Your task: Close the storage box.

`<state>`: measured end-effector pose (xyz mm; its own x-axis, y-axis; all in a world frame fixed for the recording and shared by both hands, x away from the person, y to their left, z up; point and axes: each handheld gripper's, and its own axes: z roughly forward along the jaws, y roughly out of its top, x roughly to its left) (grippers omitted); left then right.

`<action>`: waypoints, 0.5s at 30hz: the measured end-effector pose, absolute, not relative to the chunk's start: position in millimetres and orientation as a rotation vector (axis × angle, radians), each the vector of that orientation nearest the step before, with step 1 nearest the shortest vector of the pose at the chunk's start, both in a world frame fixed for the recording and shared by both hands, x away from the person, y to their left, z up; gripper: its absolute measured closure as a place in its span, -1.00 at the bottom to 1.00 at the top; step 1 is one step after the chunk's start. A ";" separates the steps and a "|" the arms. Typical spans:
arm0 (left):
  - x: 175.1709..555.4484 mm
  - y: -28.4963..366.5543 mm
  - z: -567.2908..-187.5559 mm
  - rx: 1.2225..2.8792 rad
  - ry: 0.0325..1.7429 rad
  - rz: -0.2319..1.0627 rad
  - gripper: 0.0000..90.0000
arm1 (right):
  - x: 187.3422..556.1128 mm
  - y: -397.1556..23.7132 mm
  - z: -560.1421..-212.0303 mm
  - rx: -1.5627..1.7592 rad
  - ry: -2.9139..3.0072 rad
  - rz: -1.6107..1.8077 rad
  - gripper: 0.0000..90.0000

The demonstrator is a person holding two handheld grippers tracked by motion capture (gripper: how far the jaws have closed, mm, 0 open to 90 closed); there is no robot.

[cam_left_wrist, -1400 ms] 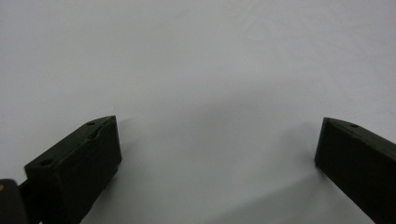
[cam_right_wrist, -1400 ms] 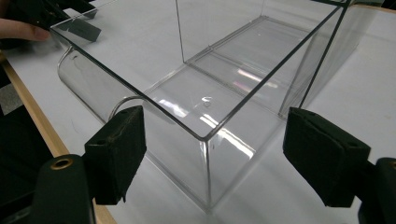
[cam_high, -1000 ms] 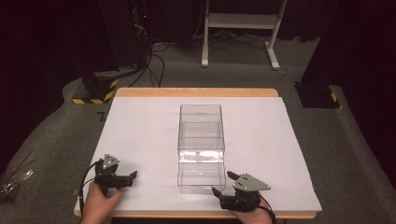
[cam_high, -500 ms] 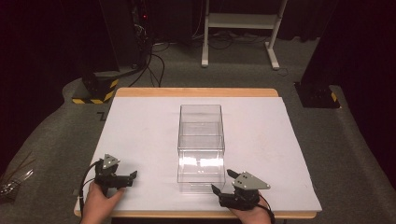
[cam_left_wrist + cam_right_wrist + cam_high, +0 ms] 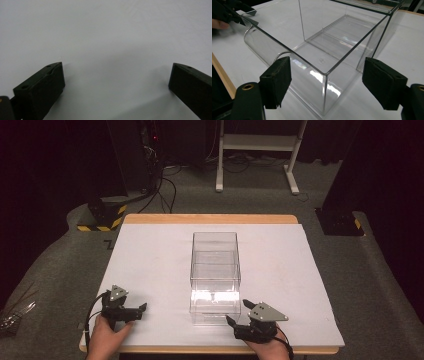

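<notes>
A clear plastic box (image 5: pixel 215 277) stands lengthwise in the middle of the white table top (image 5: pixel 150 260), empty inside. My left gripper (image 5: pixel 141 309) rests near the front left edge, jaws pointing right toward the box and well apart from it. In the left gripper view the left gripper (image 5: pixel 116 82) is open over bare white surface (image 5: pixel 105 37). My right gripper (image 5: pixel 231 321) sits just right of the box's near end. In the right gripper view it (image 5: pixel 325 82) is open, and the box's near corner (image 5: pixel 325 75) stands between the jaws without touching them. The other hand (image 5: pixel 219 23) shows beyond the box.
The table's wooden rim (image 5: pixel 210 219) shows at the far side and at the front. On the carpet beyond lie cables (image 5: pixel 165 185), a yellow-black striped base (image 5: pixel 102 217), a white stand (image 5: pixel 255 150) and a black block (image 5: pixel 340 222). Small metal clutter (image 5: pixel 15 312) lies far left.
</notes>
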<state>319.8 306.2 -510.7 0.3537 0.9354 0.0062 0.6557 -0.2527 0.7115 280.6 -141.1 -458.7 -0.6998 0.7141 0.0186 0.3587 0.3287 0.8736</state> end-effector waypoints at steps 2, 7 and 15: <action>319.7 306.1 -510.7 1.999 1.381 0.581 -0.99 | 282.2 -141.2 -459.0 0.950 2.223 1.320 -0.47; 319.7 306.2 -510.7 2.000 1.380 0.581 -0.99 | 285.8 -141.3 -459.7 0.960 2.223 1.314 -0.48; 319.7 306.2 -510.7 2.002 1.379 0.584 -0.99 | 291.0 -140.9 -459.5 0.964 2.225 1.291 -0.50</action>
<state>319.7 306.2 -510.7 0.3538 0.9353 0.0066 0.6556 -0.2530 0.7114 291.0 -140.9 -459.5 -0.6866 0.7270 0.0059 0.3658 0.3385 0.8669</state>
